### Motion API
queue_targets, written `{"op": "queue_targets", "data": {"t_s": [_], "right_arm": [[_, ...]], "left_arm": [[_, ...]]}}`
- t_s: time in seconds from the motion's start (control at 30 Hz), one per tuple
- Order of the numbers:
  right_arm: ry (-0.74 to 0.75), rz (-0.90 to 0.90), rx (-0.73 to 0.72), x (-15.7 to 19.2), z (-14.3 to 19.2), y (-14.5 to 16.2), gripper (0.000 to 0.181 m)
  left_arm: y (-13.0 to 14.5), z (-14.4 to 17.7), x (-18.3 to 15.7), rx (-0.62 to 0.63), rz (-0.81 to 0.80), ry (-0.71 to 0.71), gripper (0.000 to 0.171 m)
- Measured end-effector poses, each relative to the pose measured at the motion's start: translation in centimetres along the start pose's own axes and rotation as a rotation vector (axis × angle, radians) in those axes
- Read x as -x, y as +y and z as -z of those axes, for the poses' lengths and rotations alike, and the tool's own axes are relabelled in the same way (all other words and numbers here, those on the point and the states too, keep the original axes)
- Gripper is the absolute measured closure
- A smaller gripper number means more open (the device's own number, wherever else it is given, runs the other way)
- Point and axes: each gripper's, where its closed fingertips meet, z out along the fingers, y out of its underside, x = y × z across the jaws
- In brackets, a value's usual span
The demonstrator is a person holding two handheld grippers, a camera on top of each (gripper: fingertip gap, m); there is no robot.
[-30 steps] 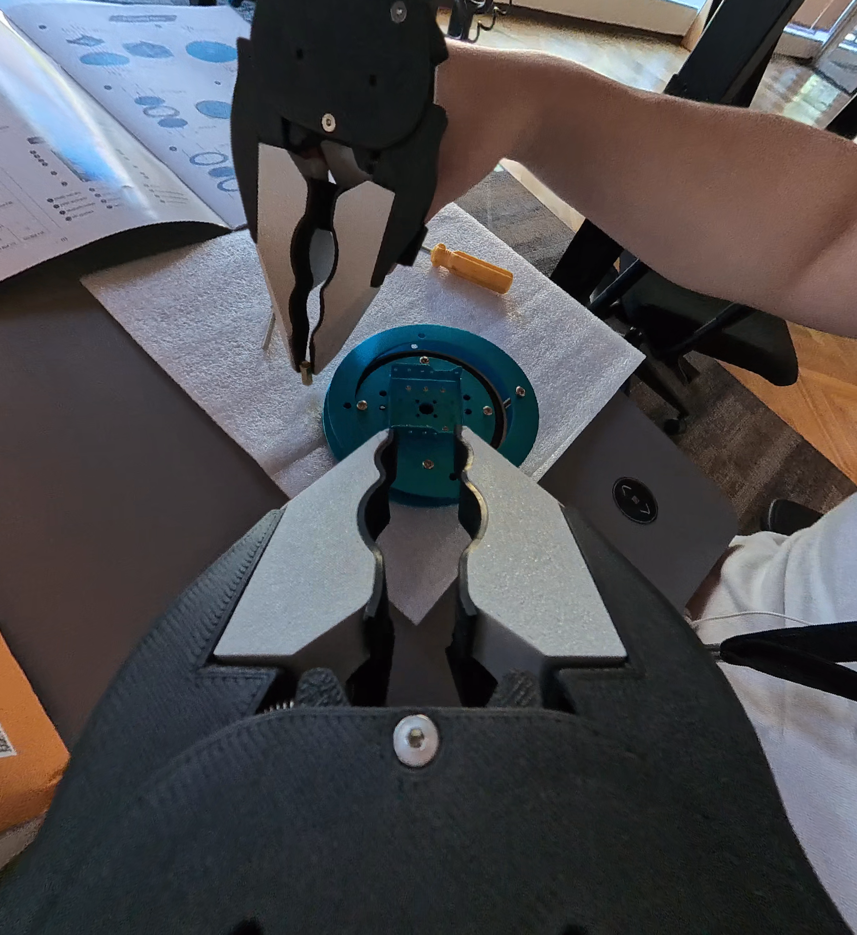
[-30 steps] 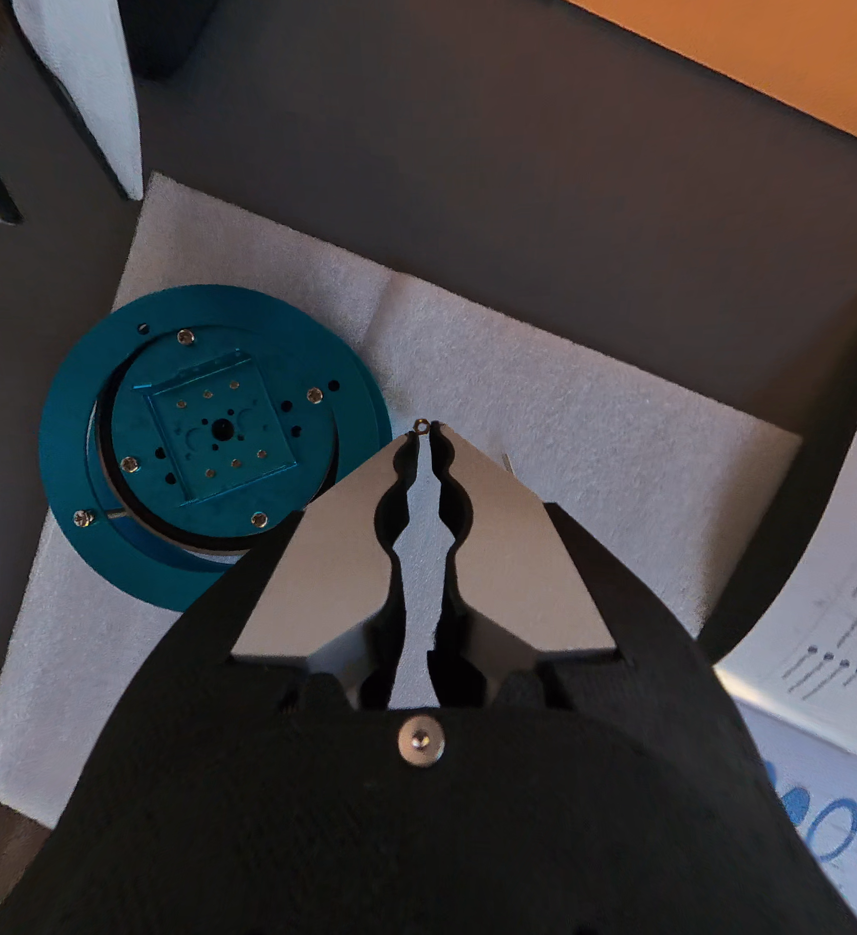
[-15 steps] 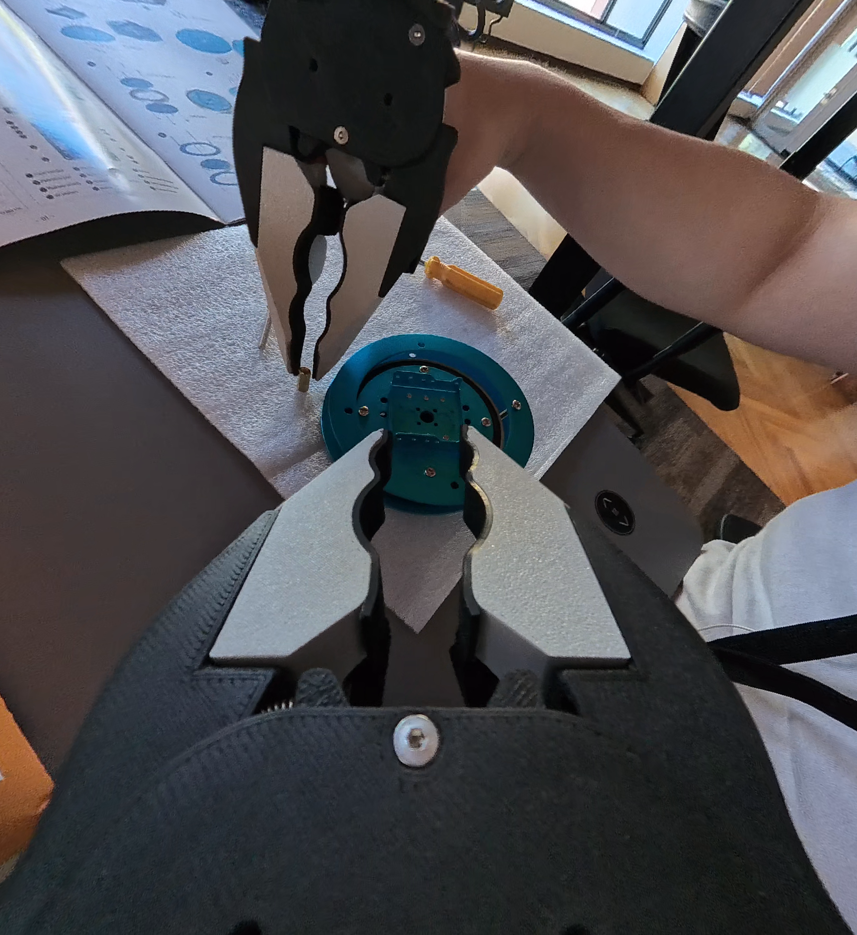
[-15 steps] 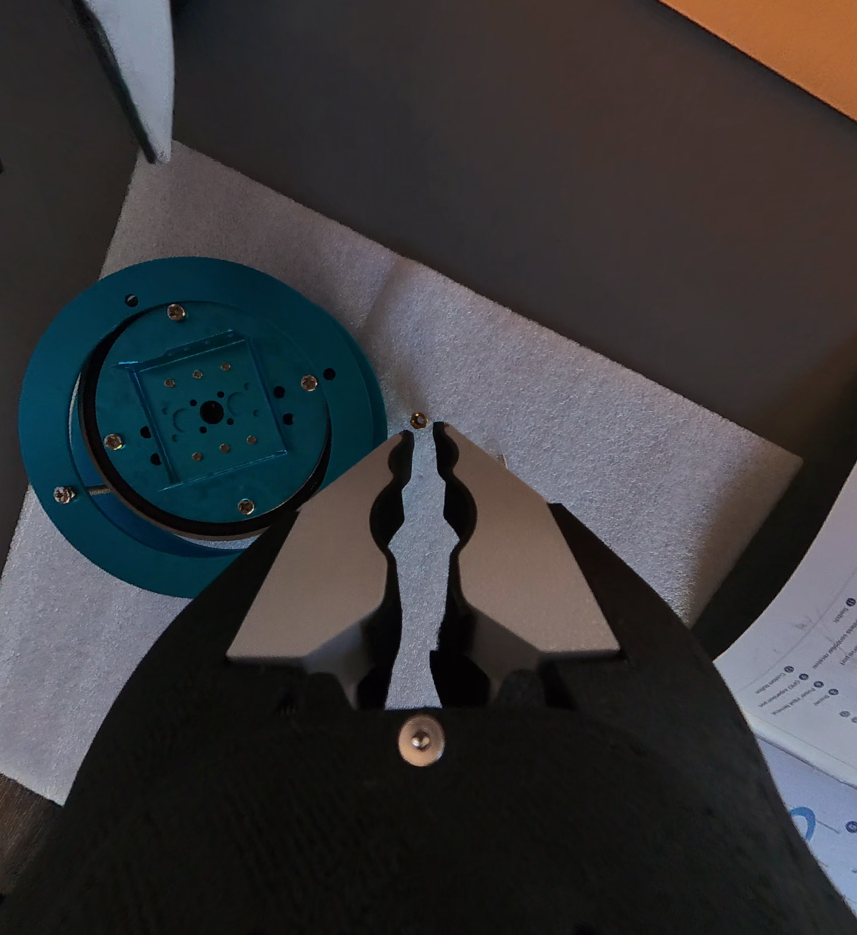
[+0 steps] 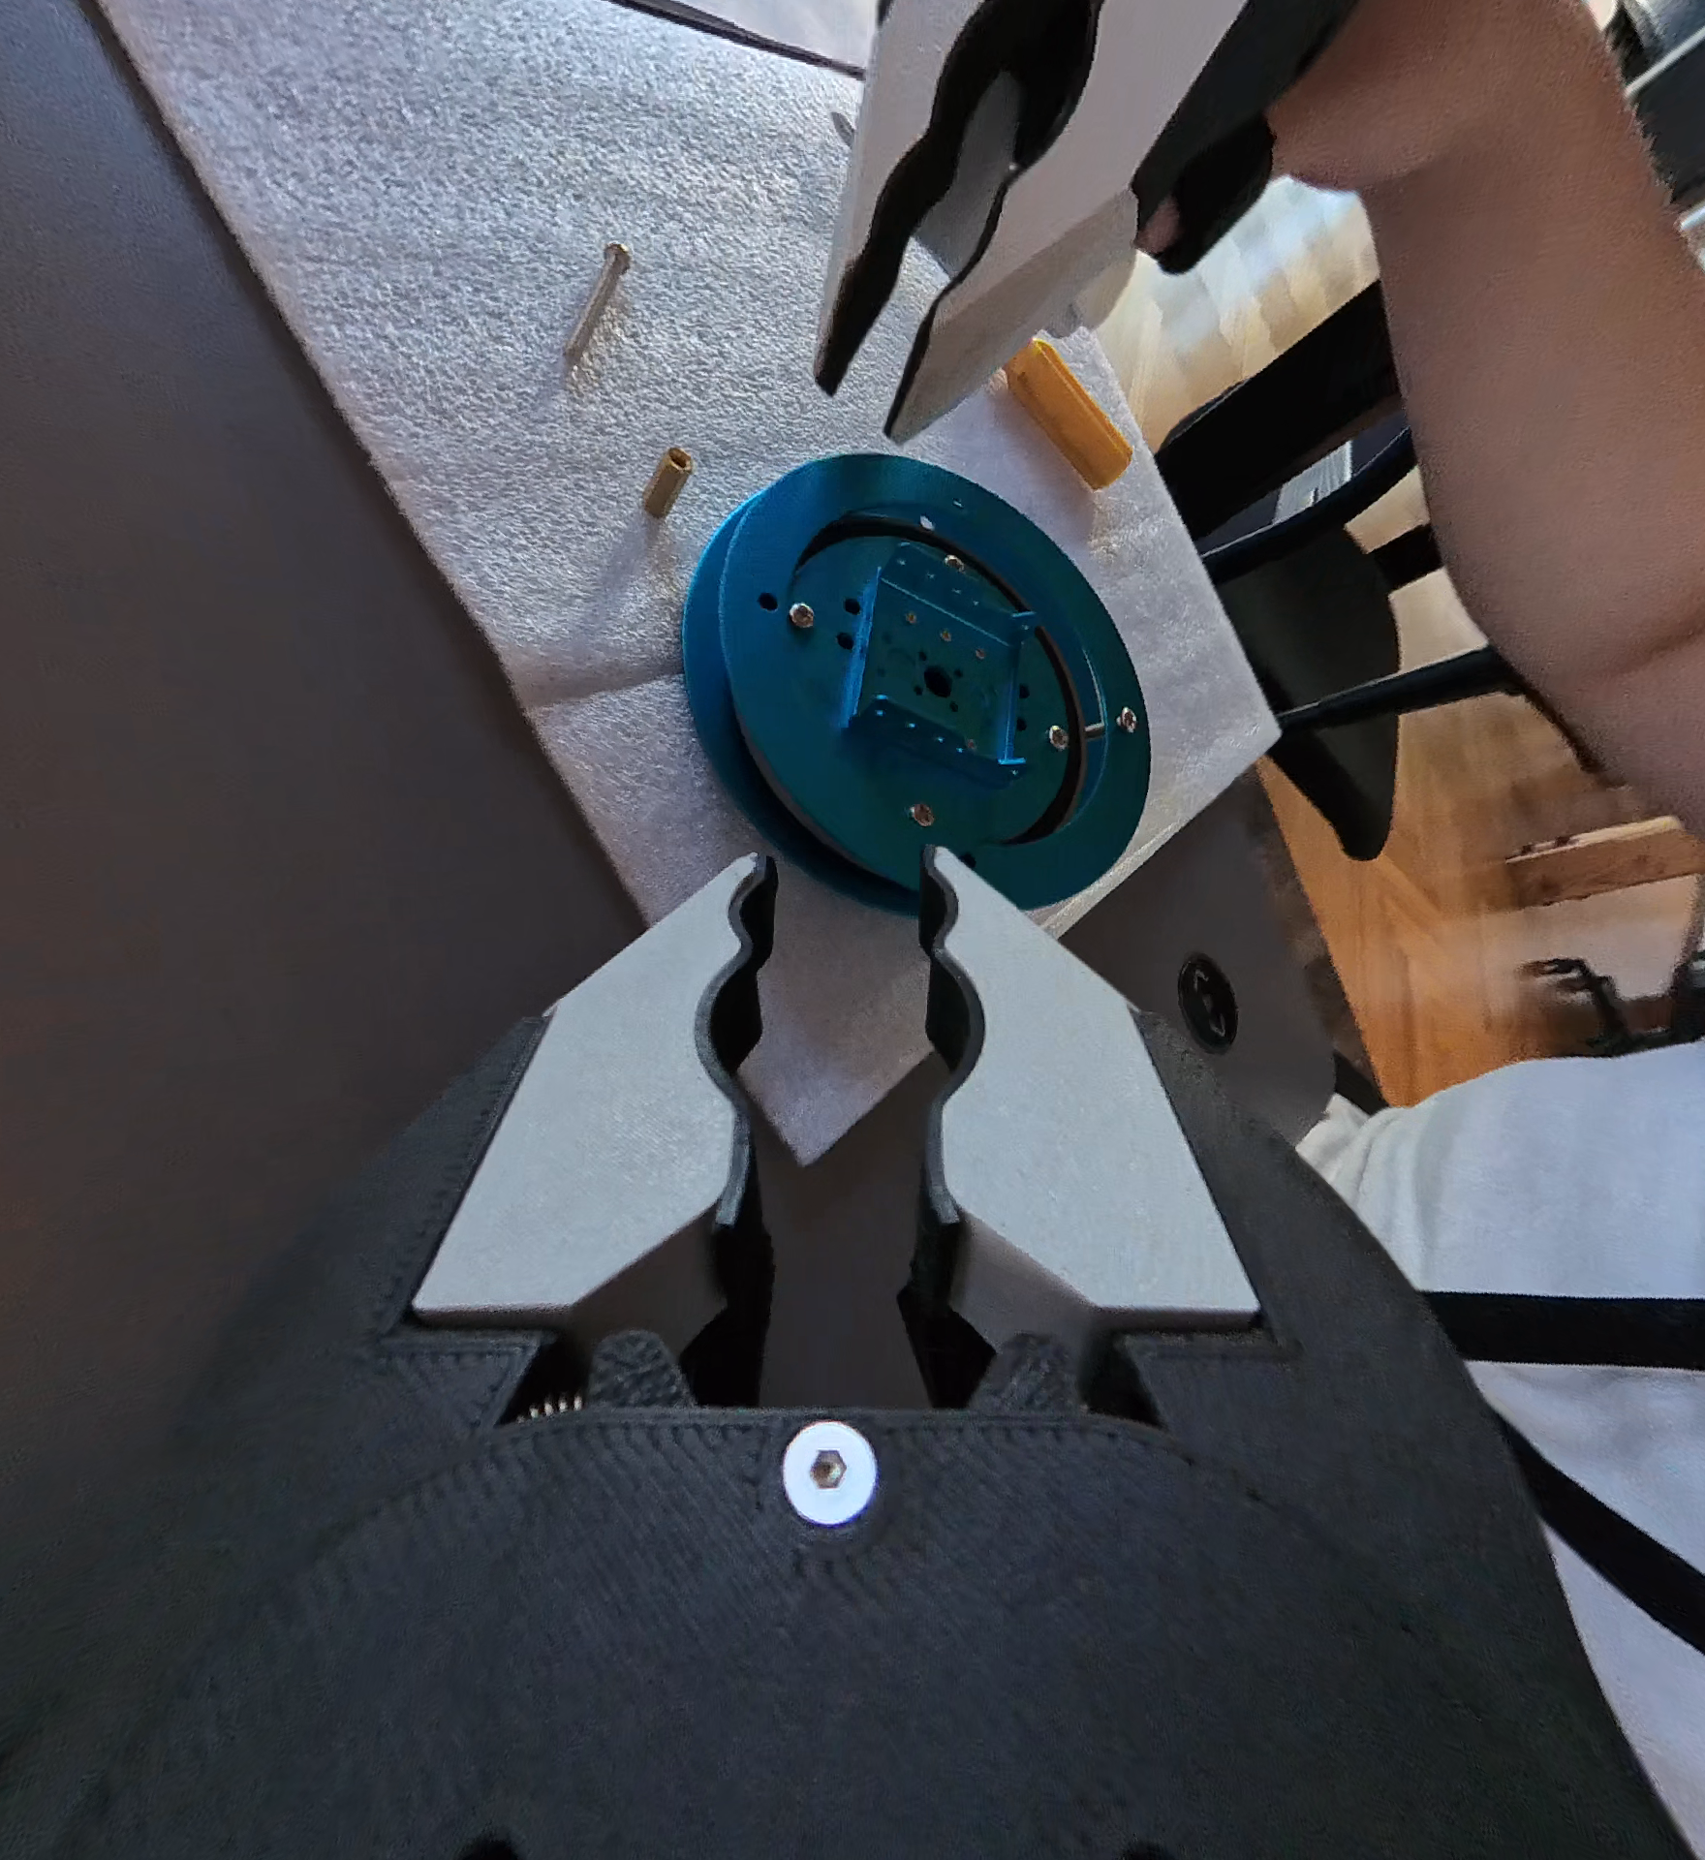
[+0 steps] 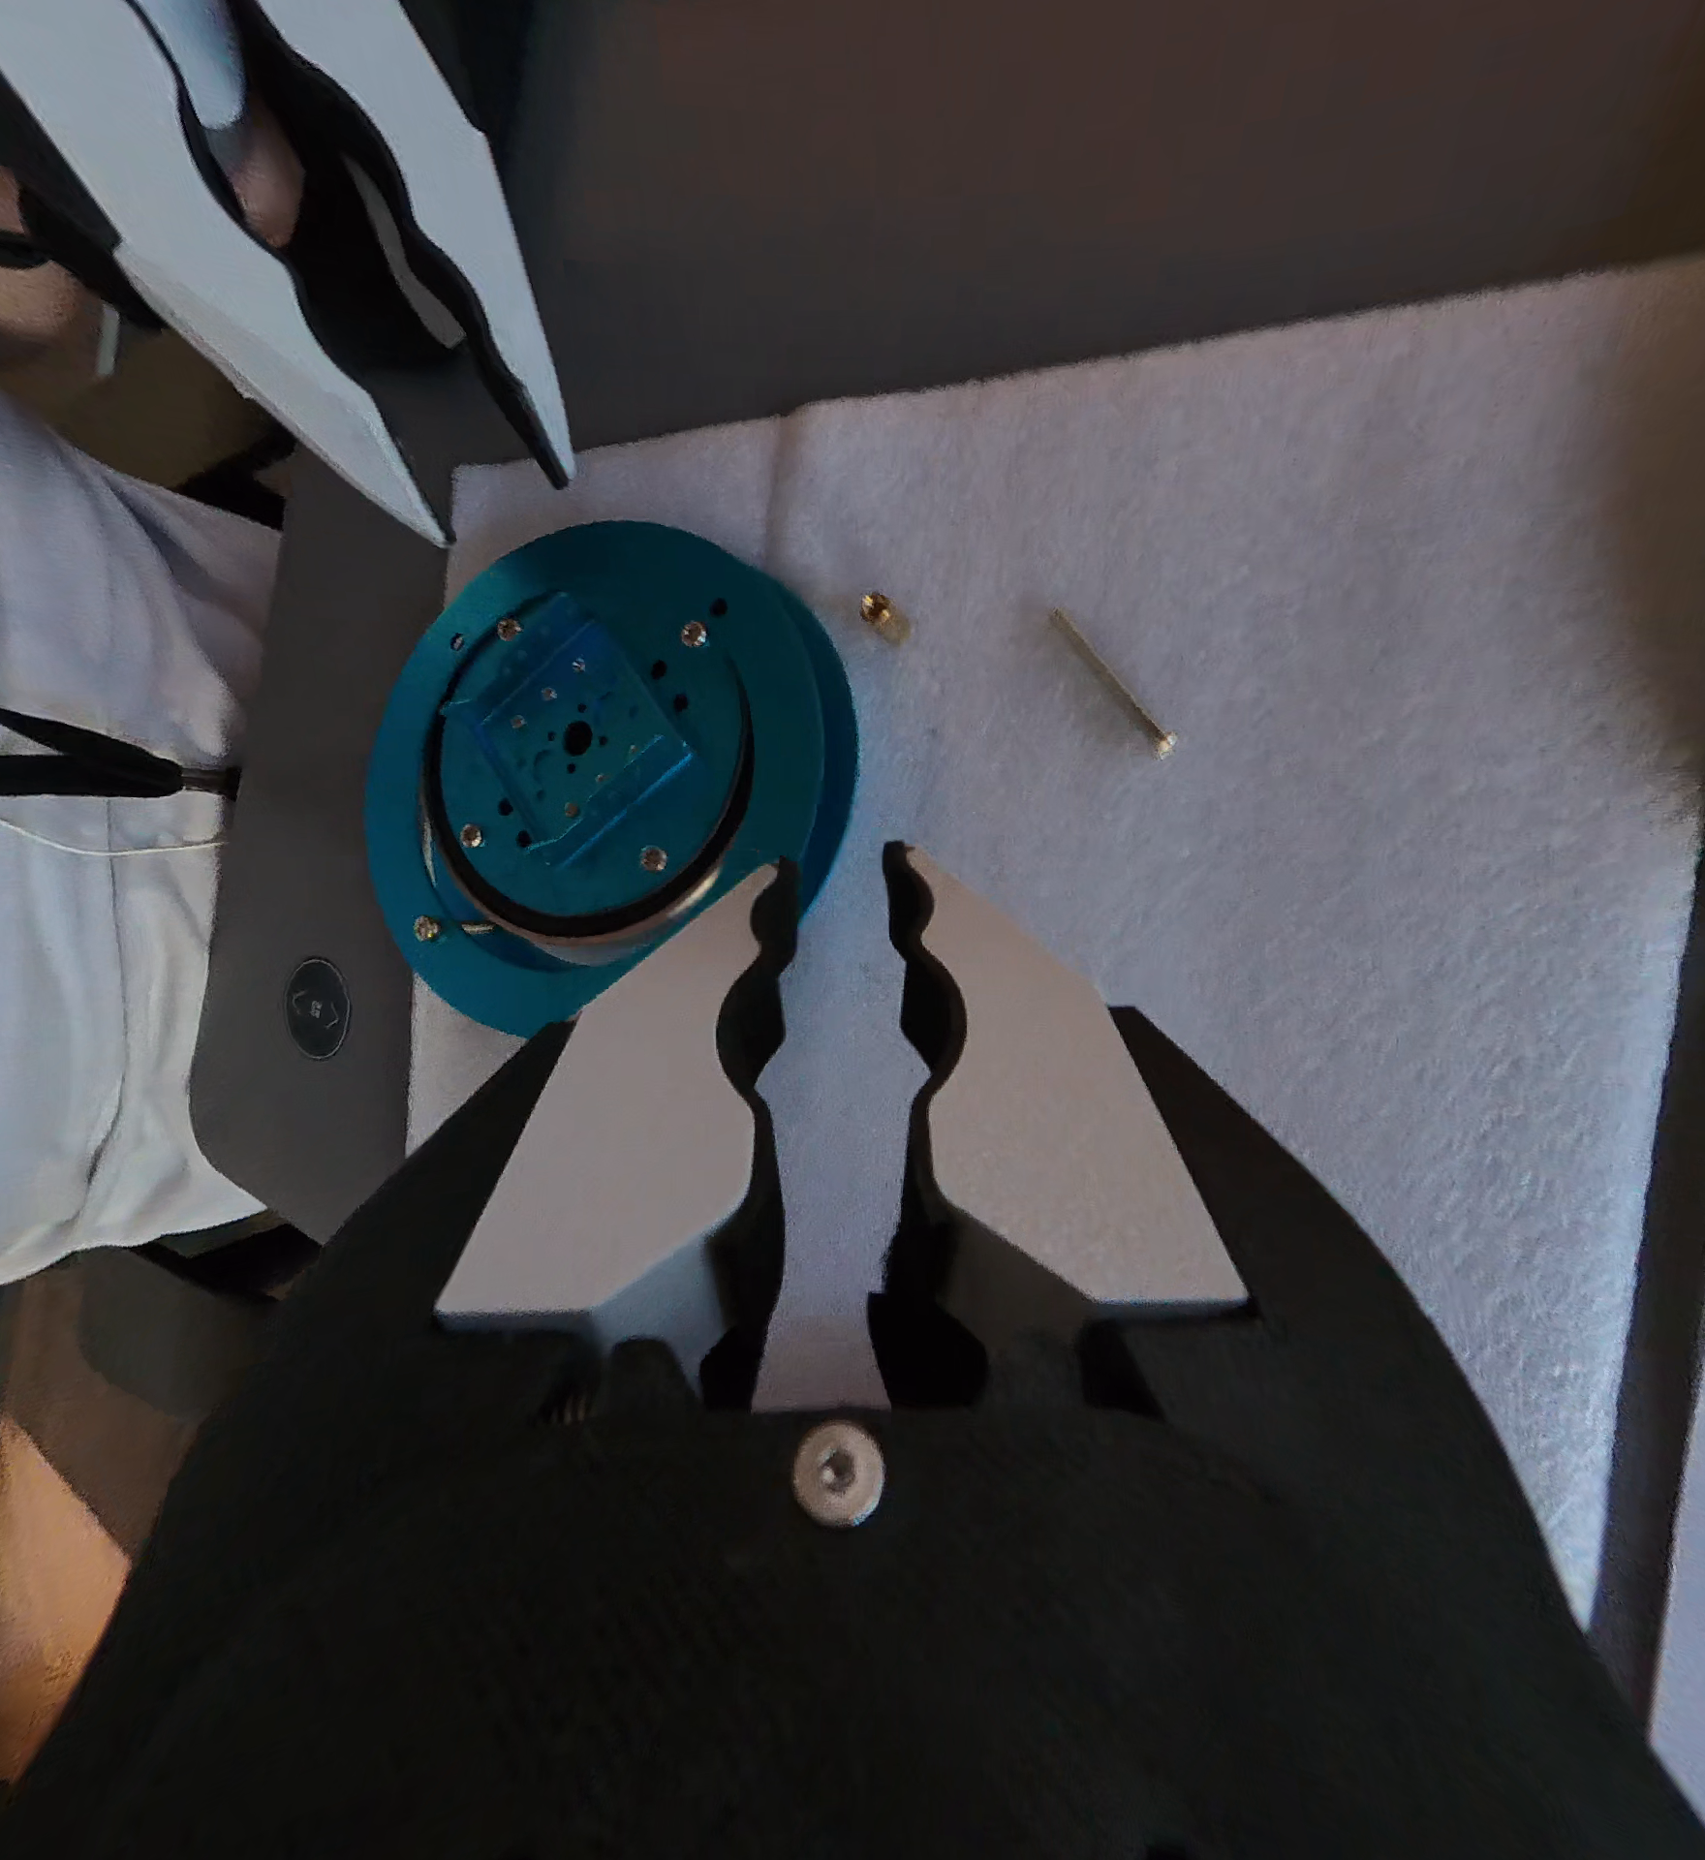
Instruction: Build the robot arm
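Note:
A blue round metal assembly [image 5: 929,684] with a square bracket on top lies on a white foam sheet [image 5: 426,201]. My left gripper [image 5: 848,866] is open and empty, its tips at the disc's near edge. My right gripper [image 6: 838,861] is open and empty above the foam, beside the blue assembly [image 6: 617,745]. A short brass standoff [image 6: 879,614] and a long thin screw [image 6: 1110,684] lie on the foam beyond the right gripper's tips. Both show in the left wrist view: the standoff [image 5: 667,483] and the screw [image 5: 597,302]. The right gripper [image 5: 869,403] hangs above the disc's far side there.
A yellow plastic piece [image 5: 1070,428] lies on the foam behind the disc. A grey flat device [image 6: 315,1006] with a round mark sits under the foam's corner at the table edge. The person's white shirt and a black chair are beyond that edge. The dark table [image 5: 174,805] lies to the left. Spacing between my two grippers at the tips: around 12 centimetres. The screw [image 5: 597,302] lies around 5 centimetres away from my right fingertips.
My right gripper let go of the brass standoff, opened wider and rose away from it. The standoff now lies on the foam. My left gripper drew back to the disc's near edge.

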Motion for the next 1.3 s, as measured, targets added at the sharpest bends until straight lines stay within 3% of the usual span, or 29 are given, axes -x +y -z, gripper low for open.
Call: {"op": "queue_targets", "data": {"t_s": [0.13, 0.37, 0.73, 1.3], "right_arm": [[-0.061, -0.088, 0.025, -0.5, -0.2, 1.1, 0.167], [-0.314, -0.170, 0.054, 0.7, -1.2, 1.2, 0.169], [-0.597, -0.368, 0.136, 1.9, -1.6, 1.2, 0.173], [-0.752, -0.342, -0.005, 3.2, -0.1, 0.1, 0.180]], "left_arm": [[-0.3, -0.7, 0.1, 0.001, 0.086, 0.047, 0.144], [0.0, -2.0, -0.3, 0.078, 0.169, 0.129, 0.147], [0.3, -2.0, 0.0, 0.093, 0.140, 0.136, 0.154], [-0.3, -1.8, -1.0, 0.104, 0.032, 0.138, 0.159]]}}
